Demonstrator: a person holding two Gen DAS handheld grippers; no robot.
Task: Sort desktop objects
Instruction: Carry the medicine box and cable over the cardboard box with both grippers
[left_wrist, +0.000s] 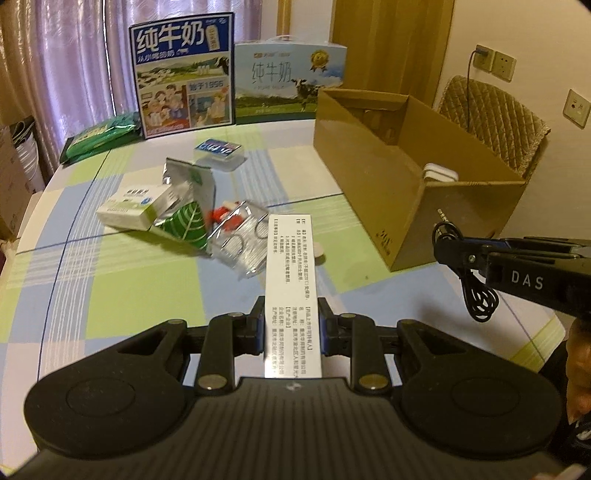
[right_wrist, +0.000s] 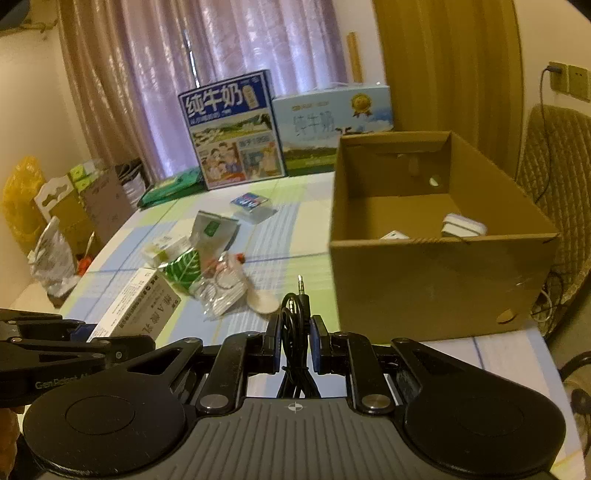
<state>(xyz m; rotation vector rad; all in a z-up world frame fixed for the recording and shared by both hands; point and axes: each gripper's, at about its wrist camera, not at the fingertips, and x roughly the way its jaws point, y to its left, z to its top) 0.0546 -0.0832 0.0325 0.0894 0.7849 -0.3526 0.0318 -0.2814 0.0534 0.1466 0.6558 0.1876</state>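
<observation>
My left gripper (left_wrist: 291, 325) is shut on a long white medicine box (left_wrist: 290, 280) with black print, held above the table. My right gripper (right_wrist: 294, 332) is shut on a coiled black audio cable (right_wrist: 293, 314), its plug tip pointing up. The same cable (left_wrist: 476, 299) dangles from the right gripper at the right of the left wrist view. An open cardboard box (left_wrist: 406, 206) stands on the right, with white items (right_wrist: 461, 225) inside. A pile in the table's middle holds a small white-green box (left_wrist: 129, 208), a green leaf-print foil pouch (left_wrist: 188, 218) and a clear bag (left_wrist: 240, 236) with red bits.
Two milk cartons (left_wrist: 184, 74) (left_wrist: 291, 81) stand at the table's far edge by the curtain. A green packet (left_wrist: 99, 136) lies far left, a blue-white card box (left_wrist: 218, 147) beyond the pile, a round white disc (right_wrist: 262, 301) near it. A padded chair (left_wrist: 491, 118) stands behind the box.
</observation>
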